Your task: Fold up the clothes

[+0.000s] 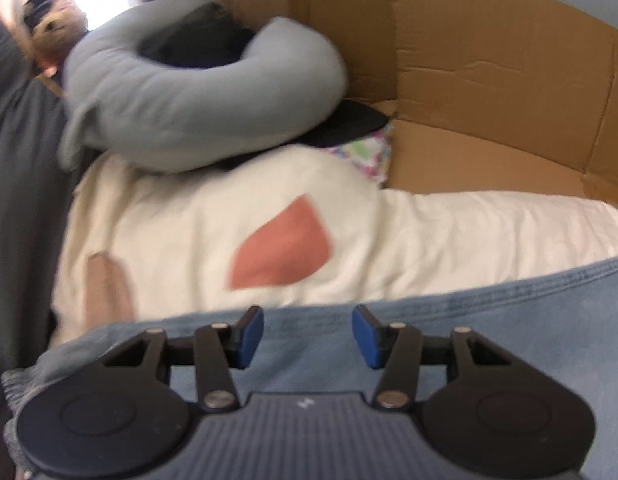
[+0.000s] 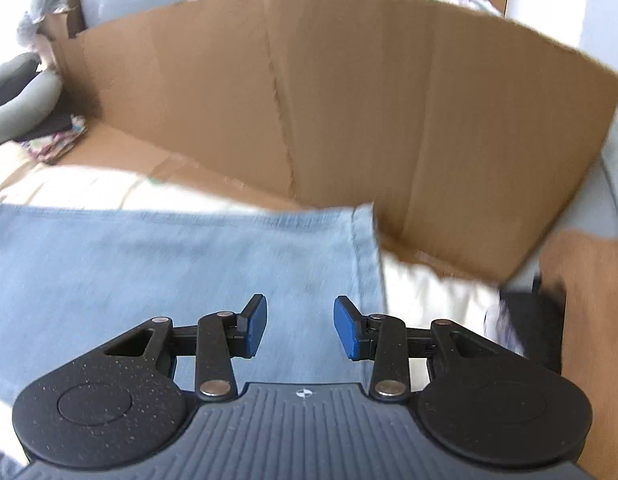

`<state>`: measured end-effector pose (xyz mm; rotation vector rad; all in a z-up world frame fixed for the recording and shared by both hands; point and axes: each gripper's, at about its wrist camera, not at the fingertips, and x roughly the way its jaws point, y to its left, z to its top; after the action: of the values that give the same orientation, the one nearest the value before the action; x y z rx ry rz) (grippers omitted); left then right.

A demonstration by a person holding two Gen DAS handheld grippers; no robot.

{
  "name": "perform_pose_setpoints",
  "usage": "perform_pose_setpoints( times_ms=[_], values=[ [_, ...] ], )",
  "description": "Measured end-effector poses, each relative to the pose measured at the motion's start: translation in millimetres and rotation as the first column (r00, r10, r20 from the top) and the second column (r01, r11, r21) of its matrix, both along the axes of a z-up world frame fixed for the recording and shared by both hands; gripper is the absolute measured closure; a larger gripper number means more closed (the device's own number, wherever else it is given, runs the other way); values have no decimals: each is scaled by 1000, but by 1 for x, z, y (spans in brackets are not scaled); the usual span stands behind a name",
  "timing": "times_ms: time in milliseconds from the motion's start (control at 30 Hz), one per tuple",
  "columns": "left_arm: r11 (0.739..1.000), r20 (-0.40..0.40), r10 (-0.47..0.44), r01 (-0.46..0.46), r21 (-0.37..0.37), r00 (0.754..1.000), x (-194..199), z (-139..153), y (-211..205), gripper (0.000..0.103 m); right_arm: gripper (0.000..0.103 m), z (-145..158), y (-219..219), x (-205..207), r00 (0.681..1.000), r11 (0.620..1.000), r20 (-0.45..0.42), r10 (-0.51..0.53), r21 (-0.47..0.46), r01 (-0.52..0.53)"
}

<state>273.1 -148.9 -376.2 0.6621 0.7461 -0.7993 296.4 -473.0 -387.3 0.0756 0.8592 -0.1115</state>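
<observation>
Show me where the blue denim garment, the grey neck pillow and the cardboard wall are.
Blue denim garment [image 2: 169,264]: right wrist view, on its flat middle.
Grey neck pillow [image 1: 197,112]: left wrist view, on the front curve.
Cardboard wall [image 2: 349,100]: right wrist view, on the upright panel behind the denim.

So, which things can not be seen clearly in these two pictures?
- Blue denim garment: left wrist view, near part hidden by the left gripper; its type is unclear.
- Floral fabric: mostly hidden under the grey cushion.
- Dark item: right wrist view, blurred.
- Cardboard wall: hides what stands behind it.
</observation>
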Motion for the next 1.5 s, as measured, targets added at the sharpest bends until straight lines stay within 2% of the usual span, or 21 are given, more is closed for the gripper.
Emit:
perform_pose_setpoints(
  times_ms=[167, 400, 667, 900, 1233, 1500],
  values=[
    [997, 0, 76, -76, 11, 997, 28, 14, 44, 50, 59, -2, 3, -27, 999, 999, -35, -10, 40, 11],
    [988, -26, 154, -154, 14, 988, 55, 4, 83, 50, 59, -16, 9, -46, 994, 996, -92, -54, 71, 61],
    [987, -62, 159, -160, -1, 985, 71, -18, 71, 50, 59, -30, 23, -67, 984, 991, -155, -85, 88, 100],
    [990, -51, 137, -137, -13, 989, 82, -27, 58, 50, 59, -41, 20, -77, 979, 989, -177, -105, 83, 121],
    [985, -54, 167, -169, -31, 984, 89, -33, 52, 48, 58, -45, 18, -68, 979, 992, -185, -91, 72, 106],
    [990, -65, 140, -141, -12, 988, 91, -26, 55, 47, 54, -42, 18, -53, 971, 992, -224, -89, 64, 105]
  ],
)
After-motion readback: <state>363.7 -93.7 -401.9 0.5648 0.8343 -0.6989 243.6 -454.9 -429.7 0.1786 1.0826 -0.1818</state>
